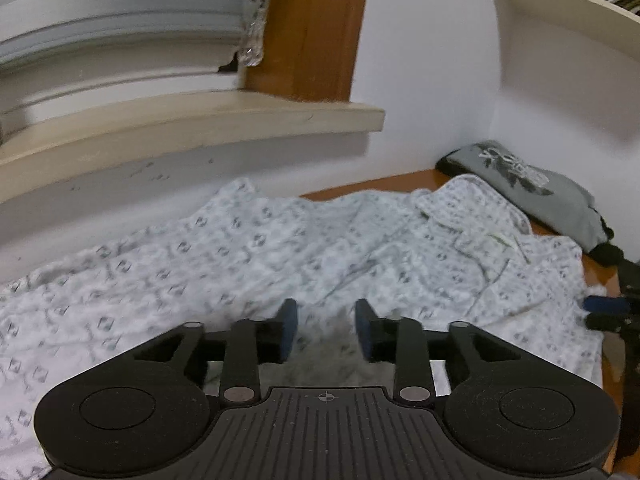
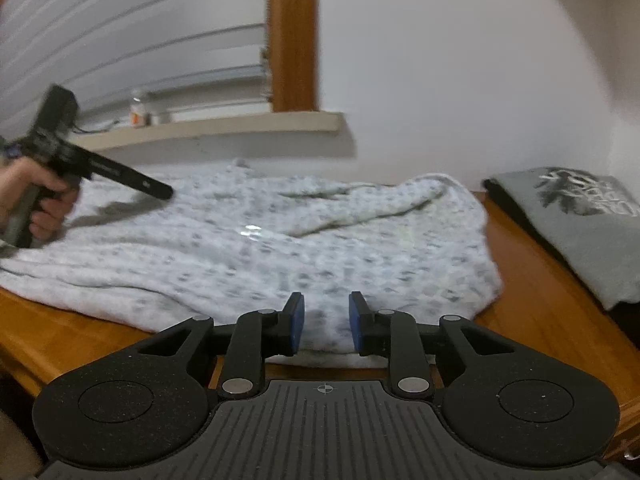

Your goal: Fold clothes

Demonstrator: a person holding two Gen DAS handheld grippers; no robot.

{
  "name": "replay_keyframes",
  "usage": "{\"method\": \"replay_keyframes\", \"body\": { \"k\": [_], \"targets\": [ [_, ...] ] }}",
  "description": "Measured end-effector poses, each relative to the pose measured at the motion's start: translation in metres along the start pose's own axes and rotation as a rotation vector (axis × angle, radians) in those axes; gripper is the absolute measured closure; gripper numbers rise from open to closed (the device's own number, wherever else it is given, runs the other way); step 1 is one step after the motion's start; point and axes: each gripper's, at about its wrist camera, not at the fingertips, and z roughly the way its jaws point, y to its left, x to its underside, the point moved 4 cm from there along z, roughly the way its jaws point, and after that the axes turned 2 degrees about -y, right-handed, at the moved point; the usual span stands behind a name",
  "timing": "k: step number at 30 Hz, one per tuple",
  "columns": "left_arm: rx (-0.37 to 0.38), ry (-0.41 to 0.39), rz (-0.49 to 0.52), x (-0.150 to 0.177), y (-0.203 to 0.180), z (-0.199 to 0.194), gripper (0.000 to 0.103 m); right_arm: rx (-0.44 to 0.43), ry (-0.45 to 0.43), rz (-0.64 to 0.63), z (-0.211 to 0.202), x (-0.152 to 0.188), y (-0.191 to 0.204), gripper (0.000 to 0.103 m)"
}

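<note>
A white shirt (image 1: 280, 248) with a small grey print lies spread over the wooden table (image 1: 380, 189), its collar towards the far right. My left gripper (image 1: 326, 308) hovers over the shirt's middle, open, with only flat cloth showing through the gap. In the right wrist view the same shirt (image 2: 280, 240) lies ahead. My right gripper (image 2: 326, 300) stands open over its near edge, nothing pinched between the blue pads (image 2: 297, 320). A hand (image 2: 40, 200) holds the left gripper (image 2: 160, 191) above the shirt's far left side. The right gripper (image 1: 590, 312) shows at the shirt's right edge.
A folded grey T-shirt (image 1: 560, 200) (image 2: 592, 232) with a dark print lies at the back right of the table (image 2: 540, 300). A windowsill (image 1: 200, 120) (image 2: 240, 128) runs behind, with a small bottle (image 2: 138, 114) on it. A shelf (image 1: 560, 8) hangs at the upper right.
</note>
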Motion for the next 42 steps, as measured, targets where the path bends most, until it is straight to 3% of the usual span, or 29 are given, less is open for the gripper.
{"method": "replay_keyframes", "body": {
  "k": [9, 12, 15, 17, 19, 23, 29, 32, 34, 38, 42],
  "targets": [
    [0.006, 0.026, 0.034, 0.009, -0.002, 0.004, 0.06, -0.225, 0.072, -0.067, 0.01, -0.01, 0.048, 0.075],
    [0.012, 0.026, 0.035, 0.009, -0.003, 0.004, 0.057, -0.227, 0.083, -0.111, 0.014, -0.012, 0.058, 0.068],
    [0.014, 0.026, 0.036, 0.009, -0.004, 0.005, 0.057, -0.234, 0.096, -0.126, 0.02, -0.012, 0.062, 0.069],
    [0.01, 0.027, 0.041, 0.009, -0.004, 0.004, 0.057, -0.249, 0.106, -0.133, 0.024, -0.011, 0.064, 0.072],
    [0.01, 0.026, 0.042, 0.009, -0.005, 0.004, 0.053, -0.284, 0.11, -0.121, 0.022, -0.012, 0.062, 0.1],
    [0.002, 0.028, 0.036, 0.005, -0.005, 0.002, 0.052, -0.324, 0.092, -0.126, -0.002, -0.016, 0.058, 0.102],
    [0.024, 0.0, 0.052, -0.003, -0.022, -0.008, 0.041, -0.304, 0.138, -0.16, -0.006, -0.003, 0.062, 0.102],
    [0.037, -0.002, 0.055, -0.005, -0.028, -0.013, 0.039, -0.298, 0.081, -0.183, -0.006, -0.009, 0.071, 0.095],
    [0.031, -0.005, 0.064, -0.006, -0.029, -0.015, 0.038, -0.319, 0.057, -0.189, -0.002, -0.013, 0.082, 0.084],
    [0.024, 0.01, 0.057, 0.0, -0.024, -0.014, 0.038, -0.384, 0.067, -0.237, 0.015, -0.015, 0.121, 0.081],
    [0.018, 0.029, 0.039, 0.008, -0.016, -0.013, 0.038, -0.433, 0.103, -0.273, 0.029, -0.014, 0.141, 0.07]
  ]
}}
